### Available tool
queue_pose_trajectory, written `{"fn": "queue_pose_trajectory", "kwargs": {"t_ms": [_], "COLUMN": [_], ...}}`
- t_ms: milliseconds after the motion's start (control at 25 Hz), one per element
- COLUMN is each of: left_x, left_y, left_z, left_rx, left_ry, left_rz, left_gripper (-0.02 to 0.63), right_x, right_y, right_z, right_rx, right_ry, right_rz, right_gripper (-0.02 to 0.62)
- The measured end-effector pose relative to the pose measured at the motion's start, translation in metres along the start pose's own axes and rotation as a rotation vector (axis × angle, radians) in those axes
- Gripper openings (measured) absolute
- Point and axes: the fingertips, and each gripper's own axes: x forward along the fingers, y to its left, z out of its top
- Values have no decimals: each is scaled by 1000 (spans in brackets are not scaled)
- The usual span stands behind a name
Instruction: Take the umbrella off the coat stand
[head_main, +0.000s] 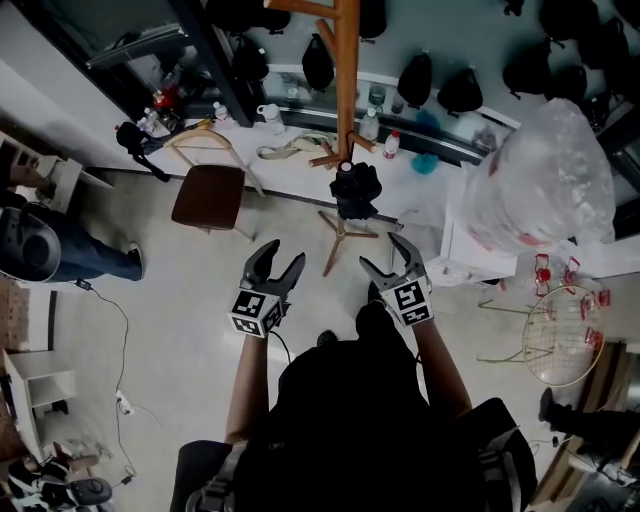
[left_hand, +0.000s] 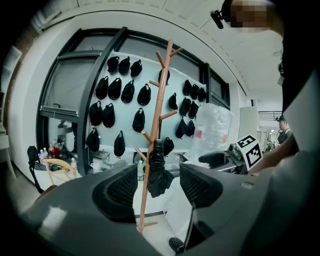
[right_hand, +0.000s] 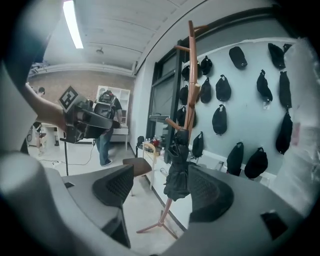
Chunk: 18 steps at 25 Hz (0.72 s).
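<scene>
A: Entry, head view. What sits furthest left?

B: A chair with a brown seat and pale bentwood frame (head_main: 208, 195). It stands on the floor against the long white worktop (head_main: 290, 175) by the wall.

A: Left gripper?

B: The black left gripper (head_main: 283, 252) has its jaws spread wide with nothing between them. It is held over the floor, well apart from the stand.

A: Task item?

B: The black folded umbrella (head_main: 355, 190) hangs low on the tall brown wooden coat stand (head_main: 346, 80), against its pole (each gripper view shows it through the gap between that gripper's jaws, far off and not held).

A: Right side?

B: The black right gripper (head_main: 381, 251) also has its jaws wide and empty. It is level with the left one and apart from the umbrella. Further right is a large clear plastic bag (head_main: 545, 175).
</scene>
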Motion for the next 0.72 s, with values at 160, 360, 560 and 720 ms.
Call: {"fn": "queue_pose_trajectory", "kwargs": {"t_ms": [160, 360, 560, 720], "left_x": [13, 28, 41, 54], "left_y": [12, 22, 26, 26], "left_z": [8, 17, 18, 16], "left_rx": [-6, -25, -61, -89], "left_ry": [-5, -21, -36, -48], "left_rz": [36, 79, 148, 208], "left_gripper": [262, 261, 262, 262], "right_x": [21, 45, 63, 76], "right_y": [-9, -28, -37, -41], "right_z": [5, 13, 19, 18], "right_rx": [-46, -78, -131, -173], "right_ry": [9, 14, 14, 15], "right_rz": [51, 109, 208, 293], "right_gripper": [342, 342, 342, 341]}}
